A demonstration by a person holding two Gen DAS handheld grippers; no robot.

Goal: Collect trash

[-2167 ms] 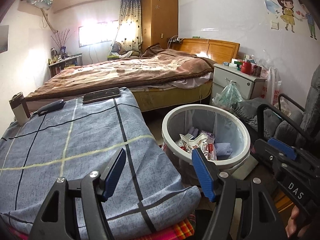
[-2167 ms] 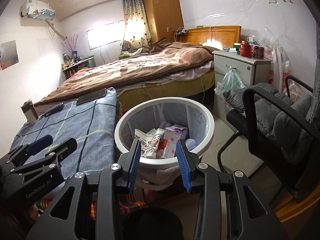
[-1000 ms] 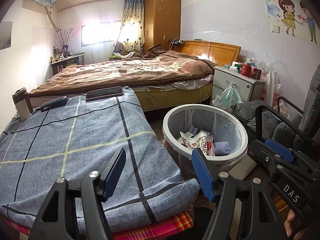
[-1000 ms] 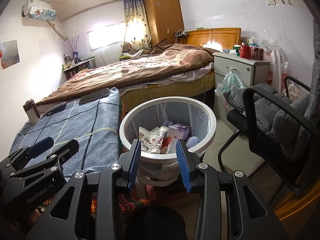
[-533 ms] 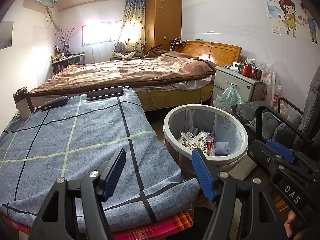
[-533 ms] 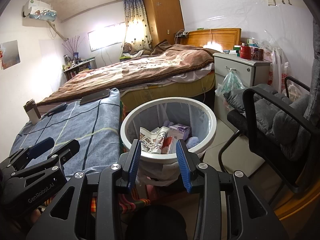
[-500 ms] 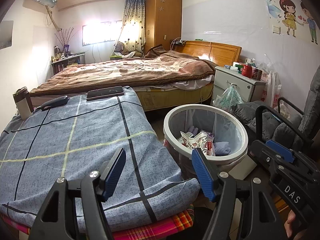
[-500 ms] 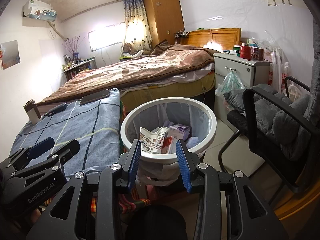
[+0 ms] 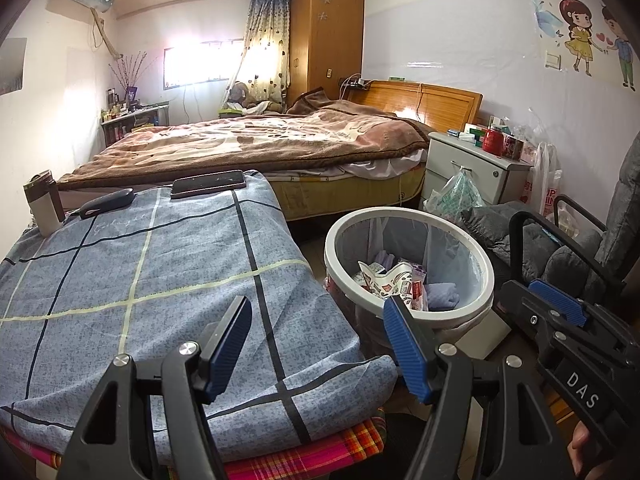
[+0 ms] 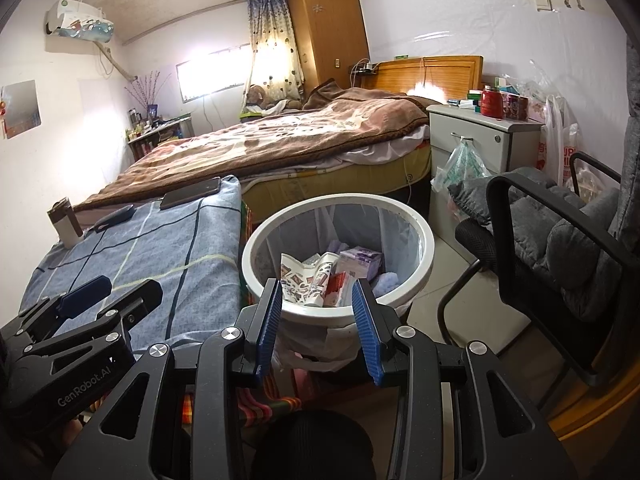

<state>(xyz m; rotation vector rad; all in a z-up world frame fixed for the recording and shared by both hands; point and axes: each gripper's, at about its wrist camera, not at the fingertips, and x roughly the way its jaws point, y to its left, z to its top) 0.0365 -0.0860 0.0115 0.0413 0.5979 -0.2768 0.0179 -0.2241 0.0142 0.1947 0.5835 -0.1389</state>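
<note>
Blue checked cloth-covered table (image 9: 140, 272) sits beside the round white-rimmed mesh bin (image 10: 420, 264), which holds crumpled printed wrappers and cartons (image 10: 320, 276). Left gripper (image 9: 316, 320) gapes wide; right gripper (image 10: 316, 300) is moderately parted; both are empty.

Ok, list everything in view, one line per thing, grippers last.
trash bin: one, white rim, clear liner, on the floor beside the cloth-covered table
wrappers and cartons: several, white, red and purple, inside the bin
checked cloth: one, blue-grey, covering the table
phone: one, dark, far edge of the cloth
dark case: one, left of the phone
flask: one, white and brown, far left corner
bed: one, brown blanket
nightstand: one, white, beside the bed
chair: one, grey cushions, black frame, right
left hand-held gripper: open, empty
right hand-held gripper: open, empty
</note>
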